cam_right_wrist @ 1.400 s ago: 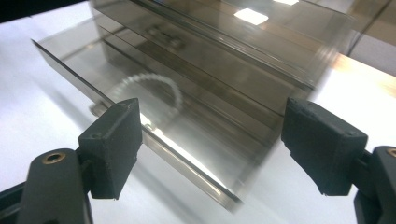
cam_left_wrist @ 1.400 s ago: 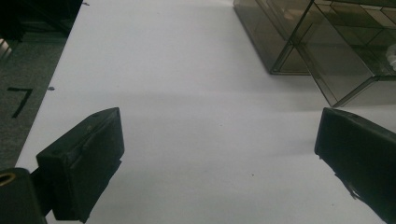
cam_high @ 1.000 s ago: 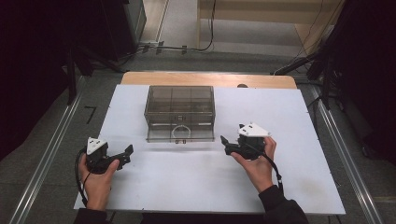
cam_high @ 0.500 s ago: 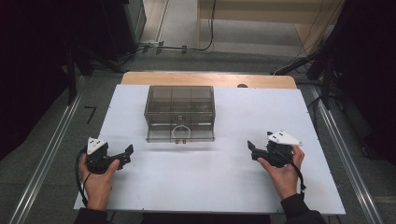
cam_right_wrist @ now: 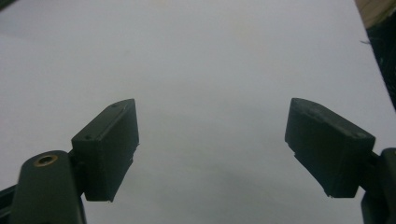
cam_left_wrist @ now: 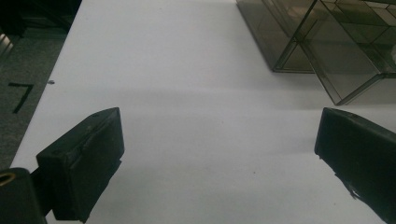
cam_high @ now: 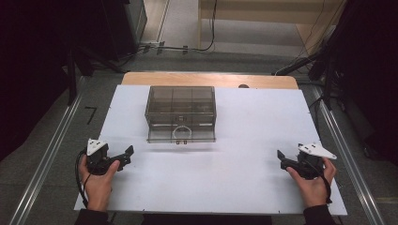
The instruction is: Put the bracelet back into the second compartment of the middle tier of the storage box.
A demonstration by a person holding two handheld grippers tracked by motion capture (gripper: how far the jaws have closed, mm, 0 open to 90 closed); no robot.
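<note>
Both grippers, left gripper [cam_high: 126, 153] and right gripper [cam_high: 281, 157], rest wide and empty on the white worktop [cam_high: 234, 173], well apart from the smoky plastic compartment box [cam_high: 180, 112] standing mid-worktop beyond them. Judging by this, no grasp has begun; next, one gripper must reach toward the box's front latch [cam_high: 180, 133].

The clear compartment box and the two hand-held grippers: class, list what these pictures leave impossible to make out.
- Clear compartment box, high view: too small and smoky to tell whether its compartments hold anything; the ring-shaped part at its front is too small to identify.
- Same box, left hand-held gripper view: cut off by the top and right edges.
- Left hand-held gripper: right jaw cut by the frame edge.
- Right hand-held gripper: its view is blurred.
</note>
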